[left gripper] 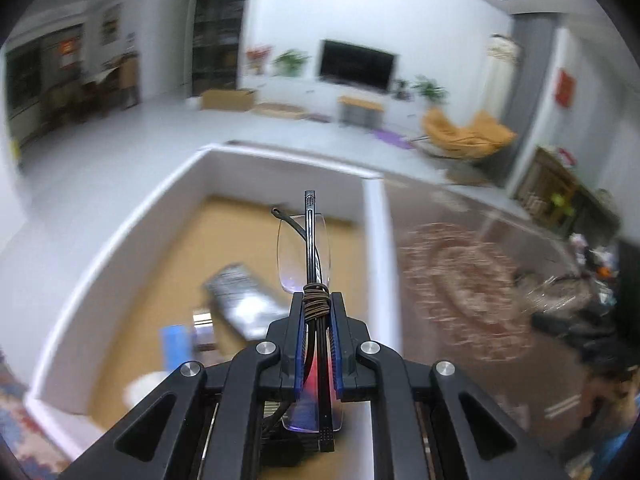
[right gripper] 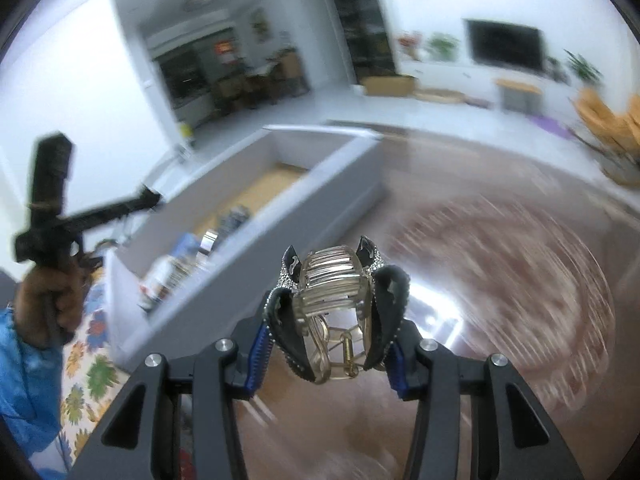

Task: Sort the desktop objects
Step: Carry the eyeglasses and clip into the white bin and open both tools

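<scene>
My left gripper point(left gripper: 316, 300) is shut on a pair of folded rimless glasses point(left gripper: 308, 248) with black arms, held above the white storage box point(left gripper: 120, 232) with a wooden floor. The box also shows in the right wrist view point(right gripper: 280, 216). My right gripper point(right gripper: 326, 340) is shut on a clear hair claw clip point(right gripper: 332, 280) with black, rhinestone-edged wings, held above the glossy brown table point(right gripper: 500, 260), right of the box. The left gripper point(right gripper: 52, 208) and the hand holding it show at the left of the right wrist view.
Inside the box lie a dark remote-like object point(left gripper: 240, 296), a blue item point(left gripper: 174, 342) and a white item point(left gripper: 144, 392), all blurred. A floral cloth point(right gripper: 92, 360) lies left of the box. Clutter point(left gripper: 580, 288) sits on the table's right side.
</scene>
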`<state>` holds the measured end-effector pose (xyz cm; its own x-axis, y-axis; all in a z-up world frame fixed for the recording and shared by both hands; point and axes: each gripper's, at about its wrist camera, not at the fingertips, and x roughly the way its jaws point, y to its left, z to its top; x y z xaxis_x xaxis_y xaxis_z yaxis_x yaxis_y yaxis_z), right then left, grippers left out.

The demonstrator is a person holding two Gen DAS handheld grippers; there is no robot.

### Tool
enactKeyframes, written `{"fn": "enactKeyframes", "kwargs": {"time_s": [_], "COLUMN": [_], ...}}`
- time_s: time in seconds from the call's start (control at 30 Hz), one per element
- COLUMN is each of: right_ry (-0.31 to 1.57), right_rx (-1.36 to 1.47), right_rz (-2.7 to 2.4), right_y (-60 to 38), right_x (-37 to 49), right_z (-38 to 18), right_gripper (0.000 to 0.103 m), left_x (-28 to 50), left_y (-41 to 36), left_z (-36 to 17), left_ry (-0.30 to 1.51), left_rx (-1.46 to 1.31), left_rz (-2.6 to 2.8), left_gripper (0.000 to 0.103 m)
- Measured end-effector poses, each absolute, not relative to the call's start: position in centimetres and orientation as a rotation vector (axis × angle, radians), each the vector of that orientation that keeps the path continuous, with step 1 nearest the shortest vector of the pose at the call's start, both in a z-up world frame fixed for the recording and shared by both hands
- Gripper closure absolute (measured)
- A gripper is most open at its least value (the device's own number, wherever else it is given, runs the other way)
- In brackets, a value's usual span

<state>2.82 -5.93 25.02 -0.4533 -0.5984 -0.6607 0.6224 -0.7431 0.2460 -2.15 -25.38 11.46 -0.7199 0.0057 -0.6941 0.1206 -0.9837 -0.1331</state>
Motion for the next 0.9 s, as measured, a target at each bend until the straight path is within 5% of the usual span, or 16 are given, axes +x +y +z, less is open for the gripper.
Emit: {"fn": "enactKeyframes", "kwargs": {"time_s": [0.17,0.43,0.5,0.57,0.63,0.9], "right_ry": [0.168,0.266,0.242,0.225,0.215,0.354], "right_rx": [0.939,1.177,1.221,1.231,1.216,1.144], "right_rz": [-2.051,-1.802,-1.777,-1.767,-1.784,-1.93], "right_y": [-17.4,-31.2,-32.2,-32.5,-31.9,-27.7], "right_x": [1.6,-0.5,-1.0,-1.4,-1.8,-2.9], "right_z": [27.2,20.6,19.4,19.0,19.7,24.2], "right_gripper": [0.055,0.053,0.045,0.031,0.018,0.008], "left_x": [-2.8,-2.1,-1.9,-1.6,-1.1,-0.4], "left_y": [-30.9,-33.9,-34.2,-34.0,-33.2,-29.9], "left_z": [8.0,3.8,3.5,3.5,4.0,6.4], "left_ry": [0.29,0.361,0.353,0.334,0.282,0.34], "left_rx": [1.246,1.311,1.305,1.277,1.204,1.073], "left_rz": [-2.695,-2.52,-2.48,-2.468,-2.464,-2.498], "left_gripper": [0.093,0.089,0.073,0.023,0.007,0.004]}}
